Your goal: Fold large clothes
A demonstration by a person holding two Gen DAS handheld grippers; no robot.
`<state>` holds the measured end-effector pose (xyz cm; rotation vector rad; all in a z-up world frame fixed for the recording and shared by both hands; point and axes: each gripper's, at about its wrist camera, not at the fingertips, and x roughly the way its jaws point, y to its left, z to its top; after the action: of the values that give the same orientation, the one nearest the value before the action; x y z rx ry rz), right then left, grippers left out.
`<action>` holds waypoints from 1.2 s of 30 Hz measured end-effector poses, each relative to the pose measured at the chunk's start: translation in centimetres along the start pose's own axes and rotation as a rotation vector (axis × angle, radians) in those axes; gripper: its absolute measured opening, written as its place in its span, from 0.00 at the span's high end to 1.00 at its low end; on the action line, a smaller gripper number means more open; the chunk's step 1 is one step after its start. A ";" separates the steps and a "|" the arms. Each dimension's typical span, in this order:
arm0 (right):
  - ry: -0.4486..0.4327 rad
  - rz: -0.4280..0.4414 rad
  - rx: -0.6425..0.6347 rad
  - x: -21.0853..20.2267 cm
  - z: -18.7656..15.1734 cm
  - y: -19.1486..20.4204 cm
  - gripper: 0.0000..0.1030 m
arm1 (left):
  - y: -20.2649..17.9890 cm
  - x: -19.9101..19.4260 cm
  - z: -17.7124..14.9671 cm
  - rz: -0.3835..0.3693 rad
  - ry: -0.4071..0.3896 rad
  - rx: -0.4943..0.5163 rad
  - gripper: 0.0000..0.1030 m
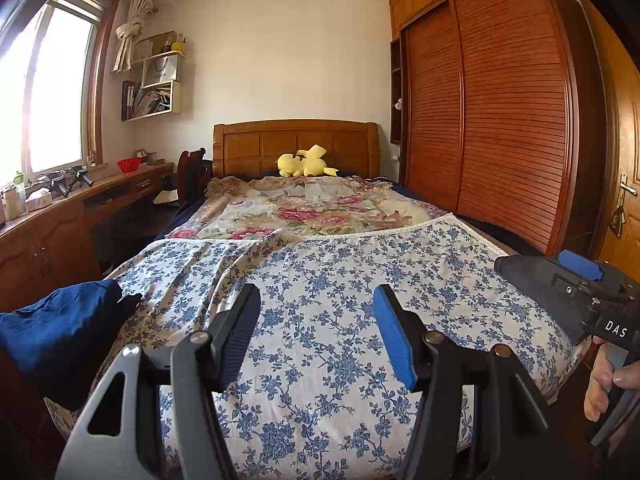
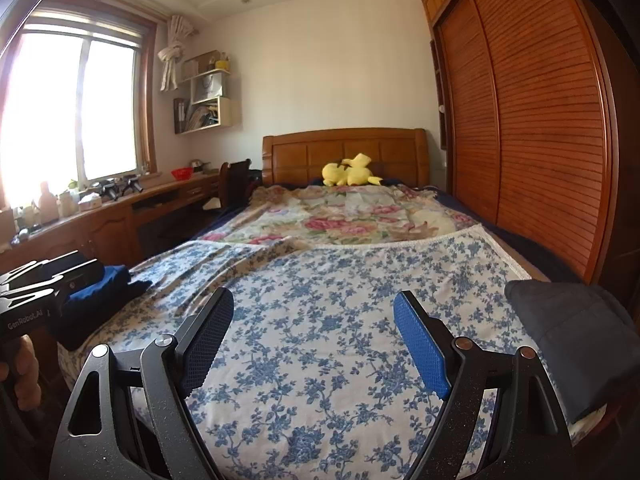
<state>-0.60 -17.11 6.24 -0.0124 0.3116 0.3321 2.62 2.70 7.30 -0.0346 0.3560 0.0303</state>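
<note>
A dark blue garment [image 1: 56, 328] lies bunched at the left front corner of the bed, on the blue-flowered sheet [image 1: 340, 280]; it also shows in the right wrist view [image 2: 108, 284]. A dark grey folded garment [image 2: 576, 336] lies at the right front corner; in the left wrist view [image 1: 520, 268] it is partly hidden behind the right gripper's body. My left gripper [image 1: 316, 312] is open and empty above the sheet's front middle. My right gripper [image 2: 314, 320] is open and empty above the sheet, between the two garments.
A pink-flowered quilt [image 1: 304, 208] covers the far half of the bed, with a yellow plush toy [image 1: 306, 162] at the wooden headboard. A louvred wardrobe [image 1: 500, 120] stands along the right. A long wooden desk [image 1: 80, 208] with clutter and a chair runs along the left under the window.
</note>
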 end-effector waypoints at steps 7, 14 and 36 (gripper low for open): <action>0.000 -0.001 -0.001 0.0 0.0 -0.1 0.18 | 0.1 0.1 0.0 -0.002 0.004 0.000 0.43; 0.000 -0.001 -0.001 0.0 0.0 -0.1 0.18 | 0.1 0.3 -0.2 0.001 0.007 0.000 0.43; -0.002 -0.001 0.001 0.0 -0.1 -0.2 0.18 | 0.2 0.3 -0.1 0.001 0.006 0.001 0.43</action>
<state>-0.57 -17.29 6.16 -0.0116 0.3097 0.3308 2.85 2.91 7.06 -0.0335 0.3622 0.0309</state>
